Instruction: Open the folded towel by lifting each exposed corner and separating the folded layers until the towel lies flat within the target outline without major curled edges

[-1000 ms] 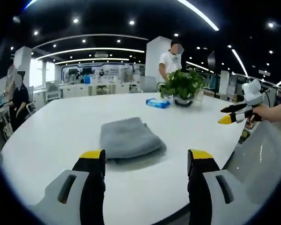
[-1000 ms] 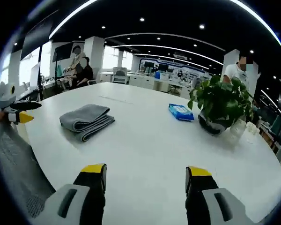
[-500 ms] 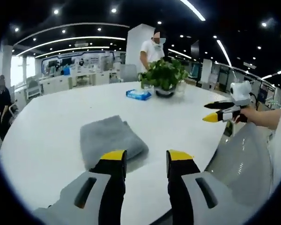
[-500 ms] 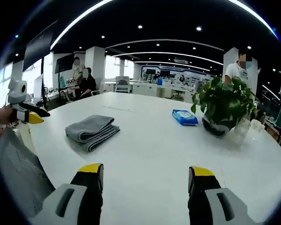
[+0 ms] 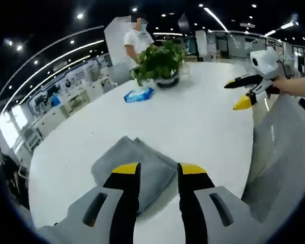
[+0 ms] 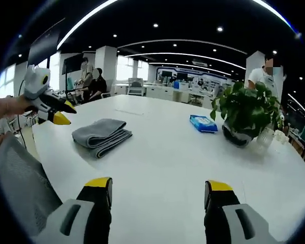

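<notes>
the towel (image 5: 134,162) lies folded on the table (image 5: 203,122), just ahead of the left gripper (image 5: 155,170), whose jaws stand narrowly apart and empty. the right gripper (image 6: 157,185), at 5 o'clock from the towel, is wide open and empty. pinching 2 layers at once could drag the whole fold.

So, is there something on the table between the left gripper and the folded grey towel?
Nothing visible stands between them. In the left gripper view the left gripper hangs just over the near edge of the towel. The blue packet and the potted plant stand farther along the white table, well beyond the towel.
</notes>
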Demonstrator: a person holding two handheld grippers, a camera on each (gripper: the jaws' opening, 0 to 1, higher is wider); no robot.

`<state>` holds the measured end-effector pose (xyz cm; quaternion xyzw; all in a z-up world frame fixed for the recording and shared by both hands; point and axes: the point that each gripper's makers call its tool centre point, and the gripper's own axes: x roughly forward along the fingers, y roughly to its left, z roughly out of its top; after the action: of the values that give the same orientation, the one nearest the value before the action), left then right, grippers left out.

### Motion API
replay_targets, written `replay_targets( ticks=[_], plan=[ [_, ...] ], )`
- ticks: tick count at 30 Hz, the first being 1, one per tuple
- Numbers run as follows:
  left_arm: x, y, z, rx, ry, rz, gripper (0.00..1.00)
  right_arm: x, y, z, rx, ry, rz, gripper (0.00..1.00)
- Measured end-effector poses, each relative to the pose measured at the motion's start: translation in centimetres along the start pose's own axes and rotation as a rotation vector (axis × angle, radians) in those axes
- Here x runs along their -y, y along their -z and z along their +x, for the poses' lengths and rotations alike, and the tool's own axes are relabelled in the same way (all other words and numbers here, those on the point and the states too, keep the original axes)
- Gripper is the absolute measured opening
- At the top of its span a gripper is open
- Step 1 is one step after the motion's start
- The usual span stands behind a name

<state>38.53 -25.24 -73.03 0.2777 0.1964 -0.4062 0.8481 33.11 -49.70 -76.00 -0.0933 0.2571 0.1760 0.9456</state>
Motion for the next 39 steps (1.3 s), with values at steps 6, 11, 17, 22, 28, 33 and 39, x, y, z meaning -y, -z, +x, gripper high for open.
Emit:
replay_targets(
  ticks=[6,11,17,22,28,33,39],
  plan=[
    [0.4,1.3,1.9,-0.064,0.061,0.067,0.28,-0.2,0.3,0.1,-0.019,-0.004,-0.041,0.74],
    [1.3,2.7,4.3,-0.120,0.094,0.118,0.27,-0.2,0.6,0.2,-0.035,-0.007,-0.042,0.73],
    [2.7,4.7,6.6,-0.157,0.152,0.130,0.20,-0.3,0.9,0.3,-0.047,-0.013,-0.046,0.73],
    [2.6,5.7,7.4,-0.188,0.132,0.148,0.11,-0.4,1.1,0.3,-0.058,-0.021,-0.044,0.72],
    [3.5,7.0,8.2,-0.213,0.109,0.181,0.11,-0.9,1.4,0.5,-0.074,-0.041,-0.053,0.72],
    [3.3,6.9,8.2,-0.251,0.074,0.136,0.09,-1.4,1.7,0.7,-0.095,-0.061,-0.097,0.71],
    [3.5,6.9,8.0,-0.292,0.071,0.109,0.09,-2.0,0.6,0.3,-0.054,-0.070,-0.138,0.59]
  ],
)
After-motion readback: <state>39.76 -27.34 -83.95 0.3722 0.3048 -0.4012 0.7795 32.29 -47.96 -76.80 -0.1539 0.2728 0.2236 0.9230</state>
